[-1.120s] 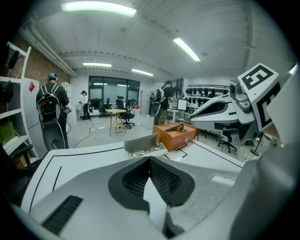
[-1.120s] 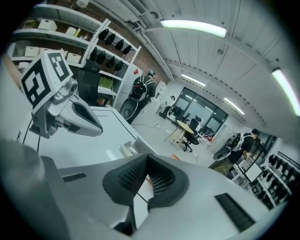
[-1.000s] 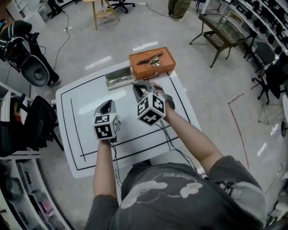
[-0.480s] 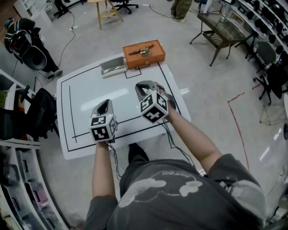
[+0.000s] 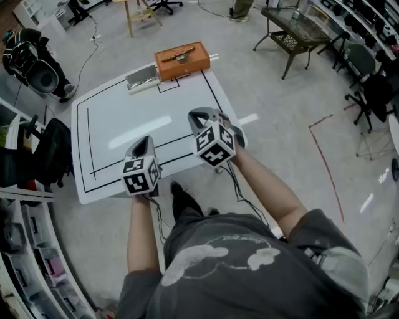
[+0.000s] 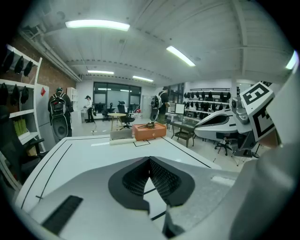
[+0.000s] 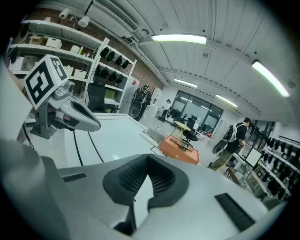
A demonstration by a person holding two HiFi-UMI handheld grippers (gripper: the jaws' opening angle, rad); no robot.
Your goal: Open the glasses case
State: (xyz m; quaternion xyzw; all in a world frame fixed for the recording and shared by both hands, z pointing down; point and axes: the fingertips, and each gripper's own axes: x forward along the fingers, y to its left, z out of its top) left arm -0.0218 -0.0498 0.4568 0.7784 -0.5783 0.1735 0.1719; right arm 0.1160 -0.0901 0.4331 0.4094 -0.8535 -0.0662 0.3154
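An orange glasses case (image 5: 182,60) lies at the far edge of the white table (image 5: 118,131), with a pair of glasses on its top. A grey case (image 5: 142,79) sits just left of it. Both grippers hover over the table's near edge, far from the cases. My left gripper (image 5: 142,148) is shut and holds nothing. My right gripper (image 5: 201,117) is also shut and empty. In the left gripper view the jaws (image 6: 150,160) meet, with the orange case (image 6: 149,131) far ahead. From the right gripper (image 7: 148,158) the orange case (image 7: 179,149) also shows far off.
A black speaker and bag (image 5: 34,65) stand on the floor at the far left. A metal bench (image 5: 293,34) is at the far right, a wooden stool (image 5: 140,12) beyond the table. Shelves (image 5: 25,249) line the left side. A person (image 7: 232,143) stands far off.
Both grippers have drawn back from the middle of the table to its near edge. The cases now lie farther away. Both jaws stayed shut.
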